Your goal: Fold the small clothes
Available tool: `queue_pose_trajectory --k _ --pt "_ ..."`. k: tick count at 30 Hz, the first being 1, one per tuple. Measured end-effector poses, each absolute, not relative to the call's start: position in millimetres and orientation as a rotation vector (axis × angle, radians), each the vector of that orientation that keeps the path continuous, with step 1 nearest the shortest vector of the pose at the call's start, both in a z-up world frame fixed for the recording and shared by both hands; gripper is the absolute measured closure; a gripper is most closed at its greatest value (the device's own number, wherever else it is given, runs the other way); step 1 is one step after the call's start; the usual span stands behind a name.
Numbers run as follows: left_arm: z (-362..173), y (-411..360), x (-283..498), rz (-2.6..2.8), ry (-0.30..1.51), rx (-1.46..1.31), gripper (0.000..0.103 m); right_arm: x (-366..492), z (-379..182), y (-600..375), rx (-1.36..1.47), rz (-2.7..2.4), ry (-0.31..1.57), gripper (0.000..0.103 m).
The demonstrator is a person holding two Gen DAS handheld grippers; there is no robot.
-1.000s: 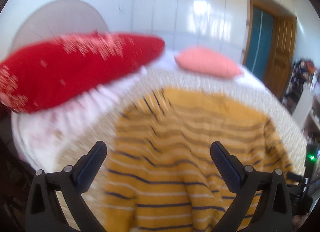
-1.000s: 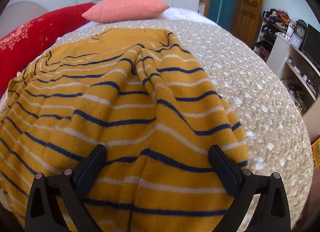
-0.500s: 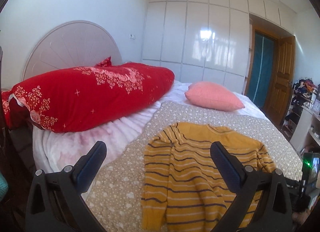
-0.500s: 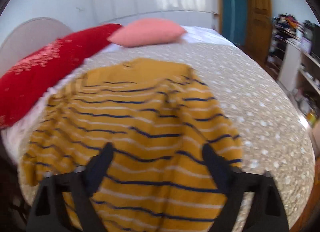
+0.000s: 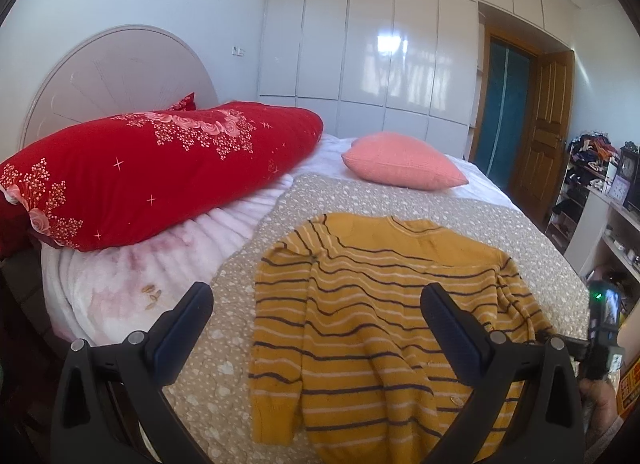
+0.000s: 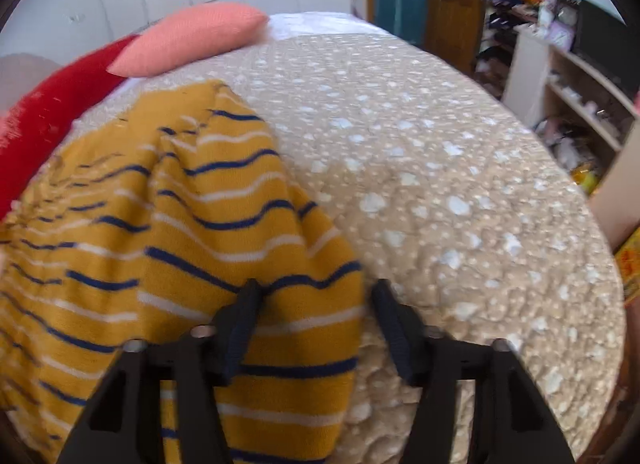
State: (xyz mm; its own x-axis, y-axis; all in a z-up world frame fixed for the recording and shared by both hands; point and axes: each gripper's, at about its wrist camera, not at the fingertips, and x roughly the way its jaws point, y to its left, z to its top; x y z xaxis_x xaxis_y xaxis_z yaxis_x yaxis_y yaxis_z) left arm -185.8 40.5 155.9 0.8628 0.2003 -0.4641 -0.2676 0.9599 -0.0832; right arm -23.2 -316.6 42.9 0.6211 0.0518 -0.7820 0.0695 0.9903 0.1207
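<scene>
Mustard-yellow knit sweater (image 5: pixel 380 320) w/ navy and white stripes lies spread on the speckled beige bedspread (image 5: pixel 480 223), front down or up can't tell, neckline on the far side from both claws. Left claw (image 5: pixel 316 316) is released, fingers wide apart, hovering above and back from the sweater; nothing between them. The sweater's left sleeve sits just ahead of its left finger, body straight ahead.

Right claw (image 6: pixel 316 304) is low over the right sleeve/side edge (image 6: pixel 288 256), fingers part-spread and straddling the fabric rim: left finger (image 6: pixel 240 324) over the knit, right one over bare bedspread. View is blurred, so no pinch is visible yet; I'd call it released, about to grab.

Judged step: take the right sleeve and fold it inward. To do it well: get the lower finger under the edge, pinch only one layer, near the cuff end, lift just enough to clear, carry across toward the left, keep the fold line straight. Knit is floppy and stretchy, so slow drag, no yanking. Red quilt (image 5: pixel 152 183) and pink pillow (image 5: pixel 404 161) lie well beyond, out of the way.
</scene>
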Motion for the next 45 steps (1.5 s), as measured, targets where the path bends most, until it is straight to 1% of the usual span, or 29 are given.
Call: queue_pose_trajectory --k 2,3,8,10,11,14,15,16,17,19,20,21,22,23,24,25,27,28,29,30,31,32,35,38,42,45 --pt "153.0 39.5 -182.5 0.238 0.488 -0.163 0.000 -25.1 53.0 -325.4 0.209 0.053 0.892 0.090" --pt "151.9 39.7 -181.4 0.232 0.495 -0.172 0.000 -26.5 59.2 -327.9 0.194 0.036 0.879 0.091" --pt "152.1 42.1 -182.9 0.233 0.495 -0.181 0.000 -14.3 75.6 -349.3 -0.007 -0.266 0.870 0.091" --pt "153.2 44.2 -183.8 0.241 0.489 -0.175 0.000 -18.3 83.5 -347.4 -0.032 -0.278 0.858 0.088" --pt "153.5 45.2 -184.5 0.248 0.485 -0.174 0.000 -27.7 92.2 -340.4 -0.031 -0.254 0.823 0.088" --pt "153.1 49.5 -185.2 0.262 0.484 -0.187 0.000 -51.9 113.7 -317.6 -0.055 -0.209 0.727 0.070" --pt "152.7 50.6 -185.1 0.262 0.487 -0.192 0.000 -64.9 123.7 -309.1 -0.053 -0.178 0.685 0.060" --pt "152.8 51.5 -185.1 0.264 0.488 -0.194 0.000 -71.2 130.2 -306.4 -0.047 -0.159 0.652 0.051" --pt "152.8 51.7 -185.6 0.268 0.486 -0.191 0.000 -80.6 137.7 -301.7 -0.046 -0.148 0.618 0.049" --pt "153.8 51.1 -187.4 0.273 0.482 -0.185 0.000 -104.7 156.0 -291.3 -0.065 -0.170 0.510 0.047" --pt "154.4 51.2 -188.6 0.275 0.478 -0.184 0.000 -116.8 165.0 -286.6 -0.079 -0.204 0.444 0.044" --pt "155.0 51.1 -189.6 0.276 0.474 -0.185 0.000 -132.1 174.7 -280.7 -0.095 -0.257 0.356 0.027" --pt "155.6 51.0 -190.2 0.276 0.472 -0.188 0.000 -141.0 178.4 -279.4 -0.097 -0.283 0.281 0.004" --pt "155.9 50.9 -190.7 0.274 0.470 -0.193 0.000 -150.9 181.2 -276.2 -0.093 -0.284 0.222 0.000" --pt "155.9 50.4 -191.1 0.271 0.469 -0.197 0.000 -160.7 181.4 -271.9 -0.074 -0.237 0.152 0.000" --pt "156.1 50.2 -190.9 0.268 0.469 -0.198 0.000 -160.2 179.9 -269.3 -0.068 -0.188 0.161 0.000" --pt "155.1 48.7 -190.1 0.263 0.474 -0.194 0.000 -139.3 169.8 -264.1 -0.046 -0.037 0.371 0.000" --pt "154.2 48.2 -189.7 0.262 0.478 -0.189 0.000 -121.4 156.8 -262.7 -0.006 0.025 0.547 0.000" --pt "153.9 48.2 -189.4 0.263 0.480 -0.186 0.000 -113.3 148.2 -262.7 0.027 0.049 0.624 0.001" --pt "153.0 48.4 -189.2 0.265 0.483 -0.184 0.000 -108.6 138.8 -263.2 0.059 0.069 0.674 0.011" --pt "152.2 49.0 -189.0 0.267 0.485 -0.183 0.000 -107.4 130.6 -260.2 0.064 0.077 0.695 0.025" --pt "151.2 50.3 -188.7 0.270 0.489 -0.183 0.000 -106.4 123.8 -255.4 0.036 0.073 0.702 0.028" --pt "147.7 56.3 -188.7 0.281 0.498 -0.194 0.000 -119.5 116.9 -235.3 -0.044 0.134 0.689 0.031" --pt "141.7 62.8 -186.8 0.292 0.518 -0.219 0.000 -121.4 108.6 -230.3 -0.065 0.242 0.737 0.033" --pt "134.5 65.2 -183.5 0.290 0.549 -0.237 0.000 -127.9 88.2 -213.1 -0.058 0.348 0.812 0.045" --pt "132.0 62.7 -183.5 0.287 0.554 -0.226 0.000 -127.8 76.4 -203.2 -0.034 0.398 0.849 0.048"
